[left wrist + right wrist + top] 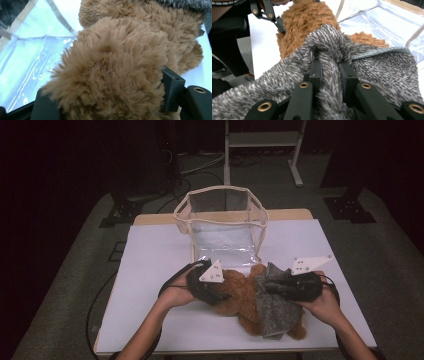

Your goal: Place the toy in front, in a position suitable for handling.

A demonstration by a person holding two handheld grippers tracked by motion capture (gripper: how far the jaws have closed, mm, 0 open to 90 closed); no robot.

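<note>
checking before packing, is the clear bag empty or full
Empty: the clear bag stands open with nothing inside; both plush pieces lie on the table in front.

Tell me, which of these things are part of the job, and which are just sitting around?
In use:
- brown furry cloth, gripped by the left tool
- grey furry cloth, pinched by the right tool
- clear bag, standing open just behind them, probably where they go

Just around:
- white table cover
- white stand on the floor behind
</note>
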